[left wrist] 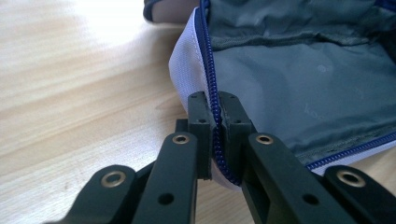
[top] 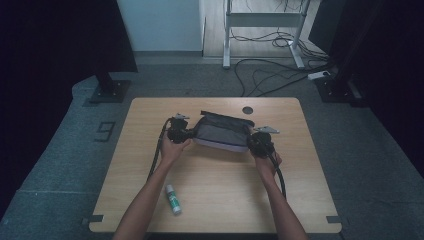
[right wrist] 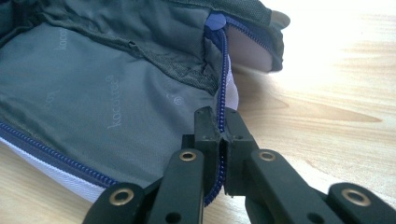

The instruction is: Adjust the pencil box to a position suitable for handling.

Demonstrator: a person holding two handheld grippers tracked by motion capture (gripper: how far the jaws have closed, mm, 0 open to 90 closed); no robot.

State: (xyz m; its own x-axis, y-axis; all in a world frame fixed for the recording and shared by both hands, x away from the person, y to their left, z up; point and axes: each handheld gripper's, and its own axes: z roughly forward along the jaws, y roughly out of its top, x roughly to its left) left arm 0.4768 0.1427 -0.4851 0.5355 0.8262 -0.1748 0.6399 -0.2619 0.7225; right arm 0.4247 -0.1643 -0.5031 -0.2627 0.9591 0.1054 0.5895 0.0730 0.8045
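A soft pouch (top: pixel 221 132) with a white outside, grey lining and blue zipper lies open in the middle of the wooden table. My left gripper (top: pixel 189 134) is shut on its left edge; in the left gripper view the jaws pinch the blue zipper rim (left wrist: pixel 215 122) of the pouch (left wrist: pixel 299 79). At the opposite end, my right gripper (top: pixel 253 141) is shut on the right edge, its jaws clamped on the zipper rim (right wrist: pixel 220 135) of the pouch (right wrist: pixel 93 88). The pouch mouth gapes between the two grippers, showing the grey lining.
A glue stick (top: pixel 173 198) with a green label lies on the table (top: pixel 225 195) near its front edge, left of centre. A round hole (top: pixel 247 110) sits in the tabletop behind the pouch. Cables and stand bases lie on the floor beyond the table.
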